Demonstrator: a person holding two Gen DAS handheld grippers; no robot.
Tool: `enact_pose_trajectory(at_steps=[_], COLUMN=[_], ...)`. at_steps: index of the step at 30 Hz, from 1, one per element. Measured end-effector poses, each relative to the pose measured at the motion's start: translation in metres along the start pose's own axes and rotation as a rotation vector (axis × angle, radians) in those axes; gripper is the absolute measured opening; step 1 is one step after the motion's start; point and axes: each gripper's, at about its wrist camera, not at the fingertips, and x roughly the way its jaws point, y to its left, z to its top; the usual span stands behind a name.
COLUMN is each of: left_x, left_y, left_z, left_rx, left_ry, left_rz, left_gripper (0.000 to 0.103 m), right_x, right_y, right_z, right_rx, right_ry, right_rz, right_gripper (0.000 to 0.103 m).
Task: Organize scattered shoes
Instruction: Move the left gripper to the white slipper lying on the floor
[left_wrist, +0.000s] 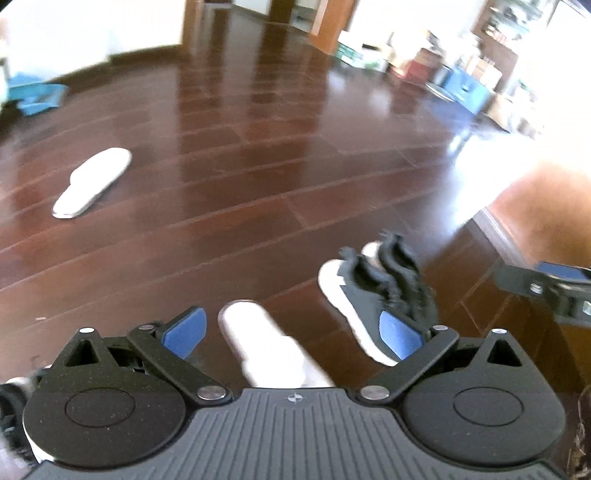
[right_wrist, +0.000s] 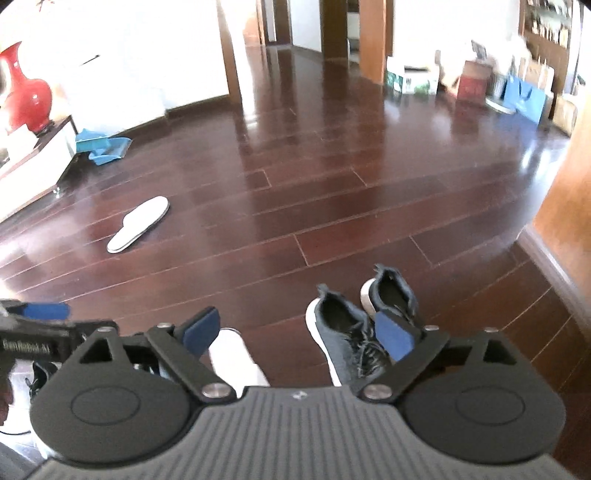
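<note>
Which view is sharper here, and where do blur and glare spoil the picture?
Right wrist view is sharper: the dark sneakers and far white slipper have crisp edges. Left wrist view is motion-smeared: the sneakers streak and the near white slipper is a soft blob. Both views: window glare blows out the walls and streaks the wooden floor; fisheye bends the floorboards.

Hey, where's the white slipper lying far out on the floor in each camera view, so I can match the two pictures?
Left wrist view: the far white slipper lies at mid-left, alone on the dark wood floor.
Right wrist view: the same slipper lies left of centre, below the blue dustpan.
Shared landmark: the pair of grey sneakers, side by side at lower right in both views.
</note>
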Motion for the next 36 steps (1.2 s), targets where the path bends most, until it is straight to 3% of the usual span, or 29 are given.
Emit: enact_pose_trajectory(at_steps=[2,9,13,16,22,30,31,32,36], left_x=[-0.026,-0.127,-0.137,-0.129,-0.058,0.152,0.166,0.206,0.264], left_y=[0.024,0.124,0.159,0.179,0.221,0.254,0.253,0.260,0.283], left_z=[0.001,-0.011,-0.016,-0.011,0.022,0.106,0.104,0.112,0.126], left_rx=[-0.014,-0.125,-0.147,-0.178,-0.238,-0.118,-0.116,-0.126,-0.169], left_ry=[-0.027,-0.121,-0.123,-0.128,-0.124,-0.115,-0.112,-0.101,-0.082], left_rz=[0.040,0.175,0.245,0.253,0.253,0.310,0.315,0.324,0.337], left_gripper=[0.101,0.101,0.101,0.101,0.101,0.099,0.098,0.096,0.094], right_x=[-0.023,-0.049,-0.036,-0.011,0.074,0.236,0.257,0.276,0.339], right_y=[0.031,0.087,0.116,0.125,0.130,0.138,0.138,0.138,0.137], right_z=[0.000,-0.004,-0.007,-0.004,0.012,0.049,0.052,0.055,0.058], right_rx=[-0.003,0.026,-0.019,-0.066,-0.065,-0.127,-0.140,-0.147,-0.143], right_ry=[-0.027,-0.061,-0.032,0.005,0.114,0.157,0.156,0.160,0.194], right_rz=[-0.017,0.078,0.121,0.120,0.147,0.288,0.299,0.310,0.329], right_gripper=[0.096,0.100,0.101,0.101,0.102,0.103,0.103,0.103,0.103])
